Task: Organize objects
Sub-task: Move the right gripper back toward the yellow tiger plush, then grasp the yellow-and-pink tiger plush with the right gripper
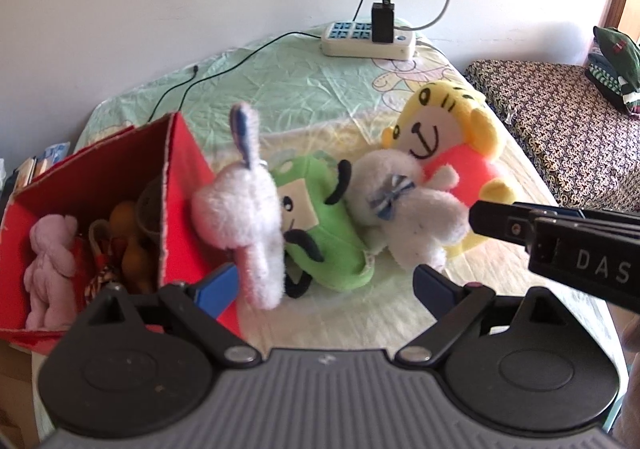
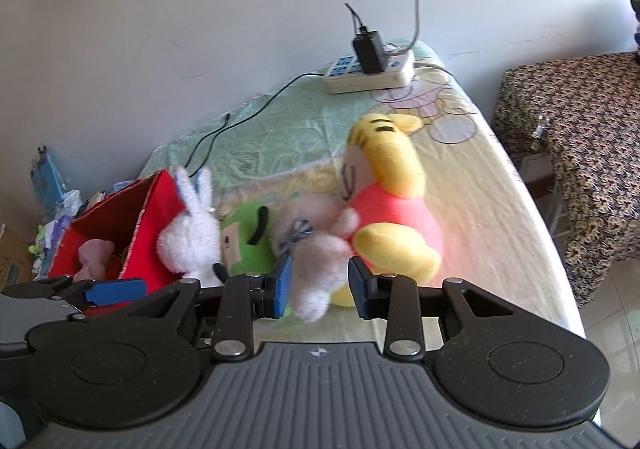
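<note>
Four plush toys lie in a row on the bed sheet [image 1: 320, 89]. A white rabbit [image 1: 240, 217] leans on the red box [image 1: 180, 177], then come a green plush [image 1: 320, 225], a white bear [image 1: 408, 213] and a yellow tiger [image 1: 440, 117]. My left gripper [image 1: 324, 283] is open wide, with the rabbit's leg and the green plush in front of its jaws. My right gripper [image 2: 320, 287] stands narrowly open. The white bear's [image 2: 316, 261] leg shows between its pads, with a gap at the right pad.
The red box holds a pink plush [image 1: 50, 261] and a rope toy. A power strip [image 1: 368, 39] with a charger and cable lies at the far end of the bed. A patterned cloth-covered surface [image 1: 560, 121] with folded clothes stands to the right.
</note>
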`<action>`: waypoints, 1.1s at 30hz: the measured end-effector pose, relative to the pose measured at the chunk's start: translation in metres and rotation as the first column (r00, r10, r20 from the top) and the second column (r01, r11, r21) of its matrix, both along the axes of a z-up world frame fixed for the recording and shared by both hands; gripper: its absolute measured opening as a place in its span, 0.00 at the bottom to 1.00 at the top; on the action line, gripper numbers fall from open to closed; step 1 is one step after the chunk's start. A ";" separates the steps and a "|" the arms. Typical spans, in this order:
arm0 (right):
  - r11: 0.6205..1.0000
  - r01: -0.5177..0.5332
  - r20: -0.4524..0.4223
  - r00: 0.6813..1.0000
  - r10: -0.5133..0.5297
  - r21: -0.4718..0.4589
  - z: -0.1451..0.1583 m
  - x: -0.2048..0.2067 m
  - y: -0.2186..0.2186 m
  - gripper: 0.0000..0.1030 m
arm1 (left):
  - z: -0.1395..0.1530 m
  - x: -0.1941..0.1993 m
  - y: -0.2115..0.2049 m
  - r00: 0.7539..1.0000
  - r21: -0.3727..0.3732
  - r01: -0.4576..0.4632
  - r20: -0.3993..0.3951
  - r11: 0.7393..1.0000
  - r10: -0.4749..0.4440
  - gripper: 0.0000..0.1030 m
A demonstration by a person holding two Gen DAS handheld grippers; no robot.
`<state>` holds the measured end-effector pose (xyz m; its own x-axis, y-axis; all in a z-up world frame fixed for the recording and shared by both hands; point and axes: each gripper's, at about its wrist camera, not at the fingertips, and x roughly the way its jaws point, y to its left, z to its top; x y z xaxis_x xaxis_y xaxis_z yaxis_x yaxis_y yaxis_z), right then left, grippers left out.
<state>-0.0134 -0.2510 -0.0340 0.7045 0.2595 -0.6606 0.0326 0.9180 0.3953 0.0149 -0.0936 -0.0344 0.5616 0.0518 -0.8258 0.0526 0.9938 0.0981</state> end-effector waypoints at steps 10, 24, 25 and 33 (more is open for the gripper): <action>0.999 0.052 -0.025 0.998 -0.052 -0.010 -0.005 -0.002 -0.019 0.34 | -0.005 0.007 -0.020 0.999 0.025 0.037 -0.017 0.999 -0.037 0.92; 0.995 0.098 -0.054 0.994 -0.098 0.007 -0.011 -0.002 -0.039 0.34 | -0.012 0.018 -0.038 0.997 0.031 0.067 -0.044 0.997 -0.066 0.92; 0.995 0.100 -0.054 0.994 -0.099 0.009 -0.011 -0.002 -0.039 0.34 | -0.012 0.019 -0.038 0.997 0.031 0.066 -0.045 0.997 -0.065 0.92; 0.995 0.099 -0.052 0.994 -0.098 0.022 -0.013 0.003 -0.043 0.34 | -0.014 0.021 -0.040 0.997 0.017 0.066 -0.049 0.998 -0.066 0.92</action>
<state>-0.0104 -0.2945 -0.0471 0.6932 0.2070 -0.6904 0.1428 0.8995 0.4130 0.0362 -0.1340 -0.0487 0.5236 0.0314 -0.8514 0.1232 0.9860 0.1121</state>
